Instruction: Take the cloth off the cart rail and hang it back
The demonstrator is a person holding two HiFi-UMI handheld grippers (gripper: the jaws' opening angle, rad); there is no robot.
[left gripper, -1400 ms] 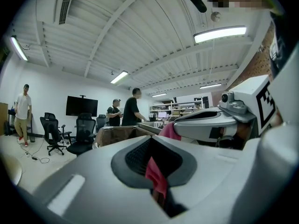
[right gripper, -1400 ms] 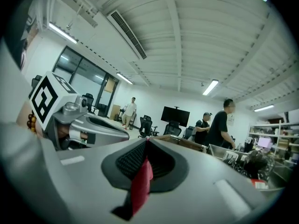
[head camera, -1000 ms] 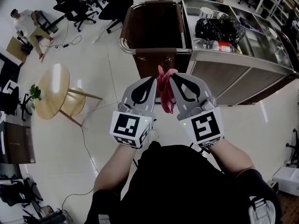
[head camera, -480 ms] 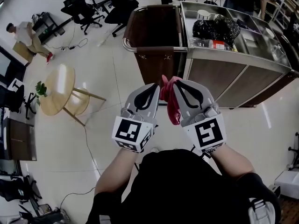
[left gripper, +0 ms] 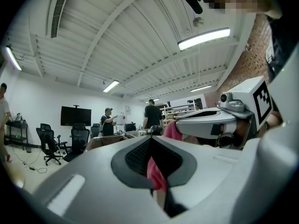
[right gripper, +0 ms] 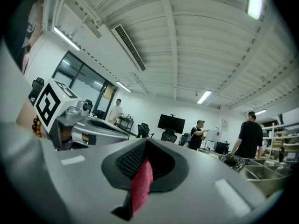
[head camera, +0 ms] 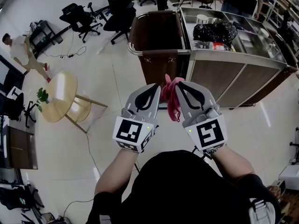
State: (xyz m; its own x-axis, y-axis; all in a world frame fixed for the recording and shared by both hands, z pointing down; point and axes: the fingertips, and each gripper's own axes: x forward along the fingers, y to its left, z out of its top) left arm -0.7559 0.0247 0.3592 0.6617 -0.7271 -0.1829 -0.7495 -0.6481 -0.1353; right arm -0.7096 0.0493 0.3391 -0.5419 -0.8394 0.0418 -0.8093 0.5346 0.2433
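Pink cloth [head camera: 171, 93] pinched between left claw [head camera: 157, 87] and right claw [head camera: 179, 84]

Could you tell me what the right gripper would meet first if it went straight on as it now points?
Probably the cart rail: from the head view the right gripper, shut on the red cloth, aims at that end. Its own view looks level across the room, so it might pass above.

Soft pink cloth [head camera: 172, 99] in my matt grey plastic fingers [left gripper: 84, 176], brushed steel cart top [head camera: 233, 56], its brown panels [head camera: 156, 31] perhaps wood veneer, glossy tiled floor [head camera: 107, 78]
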